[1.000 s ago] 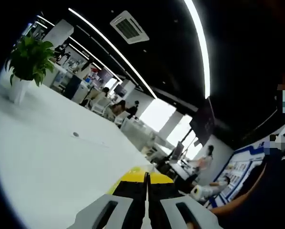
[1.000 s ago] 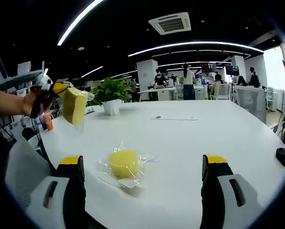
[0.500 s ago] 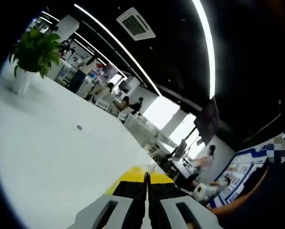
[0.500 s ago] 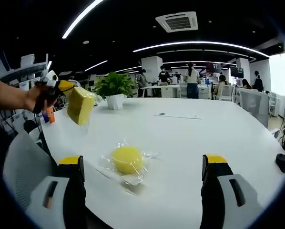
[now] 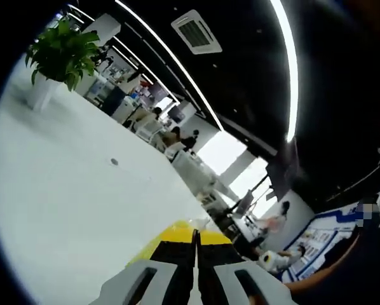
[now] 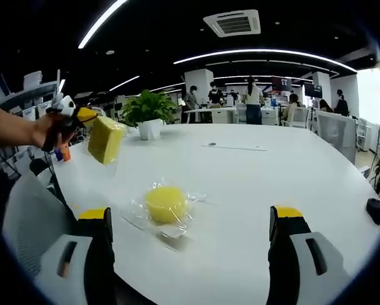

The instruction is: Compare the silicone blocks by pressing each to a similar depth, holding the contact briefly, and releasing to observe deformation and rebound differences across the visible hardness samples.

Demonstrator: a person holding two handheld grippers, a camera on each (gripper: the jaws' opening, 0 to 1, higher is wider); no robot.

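On the white desk (image 6: pixel 260 184), in the right gripper view, a round yellow silicone block (image 6: pixel 166 203) lies inside a clear plastic wrapper (image 6: pixel 177 230), between the two jaws of the right tool (image 6: pixel 196 219) and a little ahead of them. The right tool is released: its jaws stand wide apart at the bottom of the view, each capped in yellow, and neither touches the block or the wrapper.

To the left in the same view, a hand (image 6: pixel 47 130) holds the left tool (image 6: pixel 82 117) raised above the desk edge. That tool is clenched on a rectangular yellow silicone block (image 6: pixel 105 140), which hangs tilted in the air, clear of the desk surface, with what looks like clear wrapping trailing from it.

In the left gripper view, the jaws of the left tool (image 5: pixel 195 238) are pressed close together, with the yellow block (image 5: pixel 183 234) showing just beyond their tips. The desk (image 5: pixel 63 210) slopes away below at a strong tilt.

A potted plant (image 6: pixel 145 114) in a white pot stands at the far side of the desk, well apart from both blocks. A small dark object (image 6: pixel 375 210) sits at the right edge of the desk. A ceiling vent (image 6: pixel 231 22) and long light strips run overhead; people stand and sit in the background.
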